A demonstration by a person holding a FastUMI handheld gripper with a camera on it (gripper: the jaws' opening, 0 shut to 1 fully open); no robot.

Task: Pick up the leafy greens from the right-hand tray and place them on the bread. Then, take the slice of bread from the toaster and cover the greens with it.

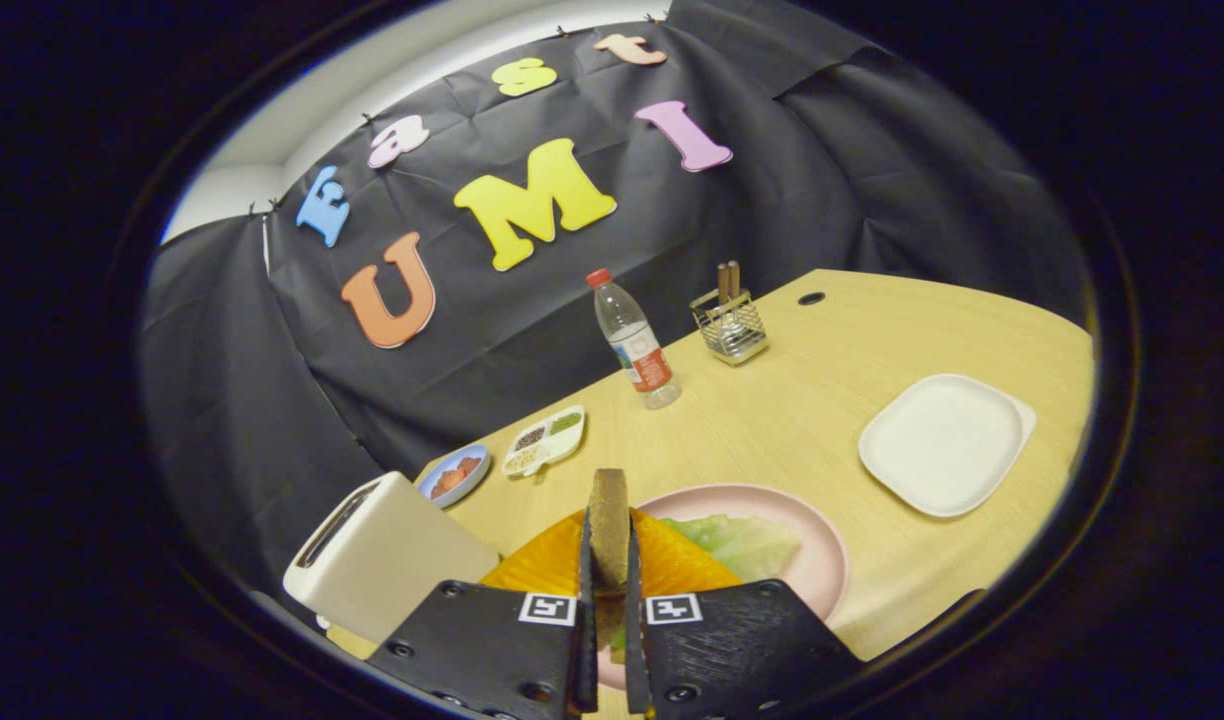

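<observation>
I grip the brown bread slice [608, 520] edge-on in my gripper [608, 560], low centre, over the pale greens [737, 540] on orange bread [542, 565]; cream toaster [382, 555] lower left.

1. a clear water bottle [636, 342] with a red cap stands upright on the wooden table [802, 420].
2. a wire holder [730, 330] with two brown sticks stands just beside the bottle.
3. a small blue dish [454, 475] and a divided white dish [544, 440] lie side by side near the table's edge.

toaster [387, 555] close beside claw [609, 560] gripping bread slice [608, 520], bare table [772, 420] ahead
</observation>
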